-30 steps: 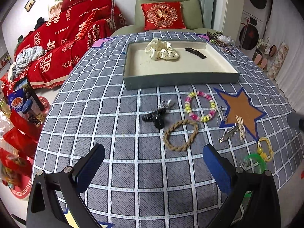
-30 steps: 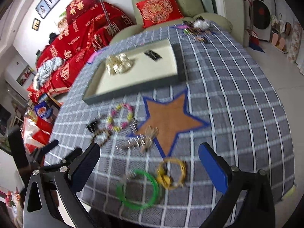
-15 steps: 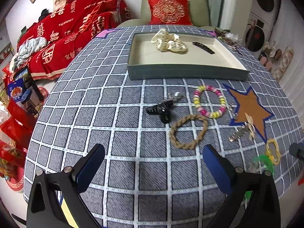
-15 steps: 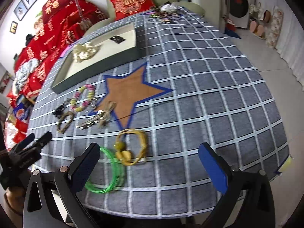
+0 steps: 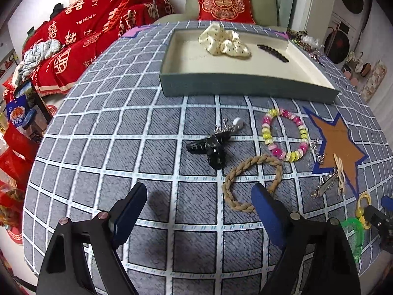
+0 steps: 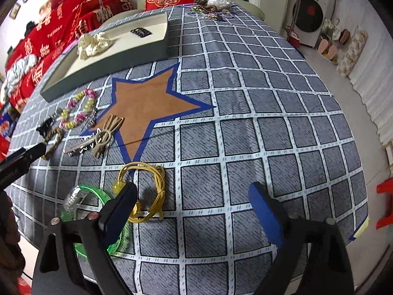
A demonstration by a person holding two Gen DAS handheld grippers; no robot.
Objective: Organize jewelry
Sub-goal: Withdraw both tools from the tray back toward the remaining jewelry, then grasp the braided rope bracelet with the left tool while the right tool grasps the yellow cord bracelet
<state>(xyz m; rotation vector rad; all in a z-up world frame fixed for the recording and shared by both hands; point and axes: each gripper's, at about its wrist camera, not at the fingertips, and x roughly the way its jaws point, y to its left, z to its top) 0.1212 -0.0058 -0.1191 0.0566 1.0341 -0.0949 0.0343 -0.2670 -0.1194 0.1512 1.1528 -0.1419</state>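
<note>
Jewelry lies loose along the table's near edge, the tray (image 5: 245, 87) behind. Both grippers, left (image 5: 199, 209) and right (image 6: 194, 206), gape empty. Right's finger overlaps the yellow cord (image 6: 149, 189); closing carelessly could snag the green bangle (image 6: 98, 194) too.

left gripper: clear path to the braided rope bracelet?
Probably yes. The left gripper is open, and the braided rope bracelet lies flat just ahead, by its right finger, with nothing on it.

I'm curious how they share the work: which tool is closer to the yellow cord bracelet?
Right. The right tool hangs open just over the yellow cord bracelet, its left finger overlapping it. The left tool is off to the left, by the braided rope bracelet.
</note>
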